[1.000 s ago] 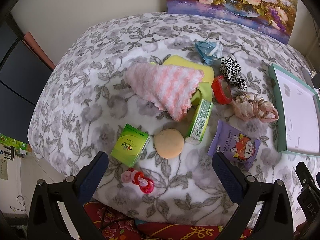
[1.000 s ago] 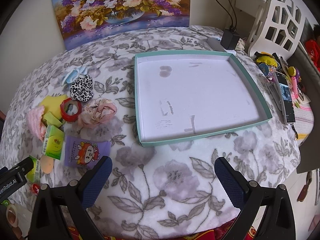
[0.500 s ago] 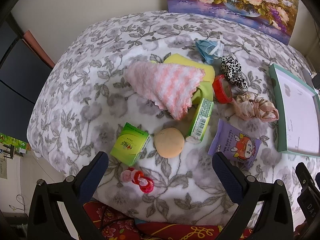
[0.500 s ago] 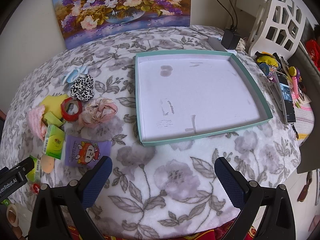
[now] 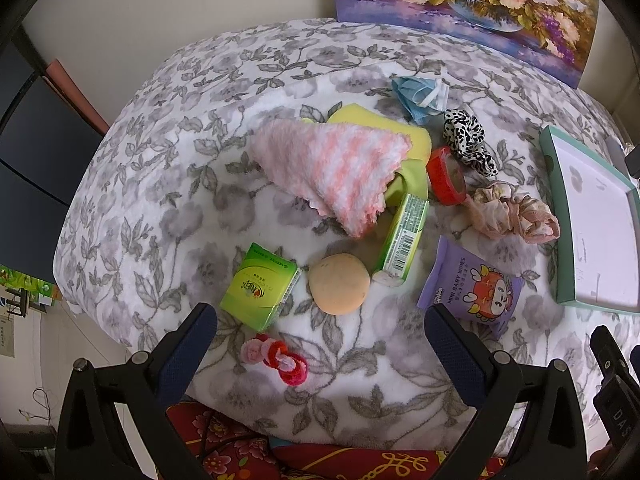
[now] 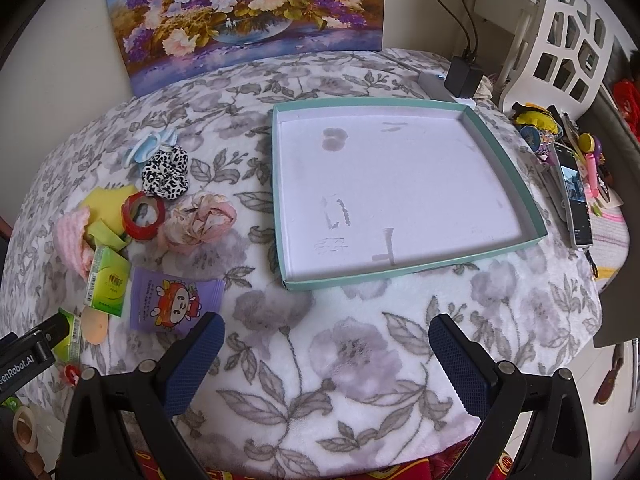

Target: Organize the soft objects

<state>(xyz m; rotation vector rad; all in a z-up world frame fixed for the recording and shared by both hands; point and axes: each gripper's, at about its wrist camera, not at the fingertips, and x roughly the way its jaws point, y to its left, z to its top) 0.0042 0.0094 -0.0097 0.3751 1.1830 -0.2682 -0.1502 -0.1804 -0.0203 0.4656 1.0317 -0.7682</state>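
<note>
Soft items lie on the floral blanket: a pink-white knitted cloth point(image 5: 336, 168) over a yellow sponge point(image 5: 380, 128), a blue face mask point(image 5: 420, 96), a leopard scrunchie point(image 5: 468, 140), a beige-pink scrunchie point(image 5: 512, 212), a round peach puff point(image 5: 339, 289), small pink-red hair ties point(image 5: 276, 356), two green tissue packs point(image 5: 260, 292) and a purple wipes pack point(image 5: 472, 288). My left gripper point(image 5: 320, 344) is open and empty just above the hair ties. My right gripper point(image 6: 326, 356) is open and empty before the empty teal tray point(image 6: 400, 272).
A red tape roll point(image 5: 444, 176) lies by the scrunchies. A flower painting point(image 6: 248, 16) leans on the wall behind. A charger point(image 6: 464, 76), a phone point(image 6: 576, 200) and small toys sit right of the tray. The blanket's front edge drops off below both grippers.
Both grippers have drifted only slightly; the left view has shifted a little. Nothing was grasped or moved.
</note>
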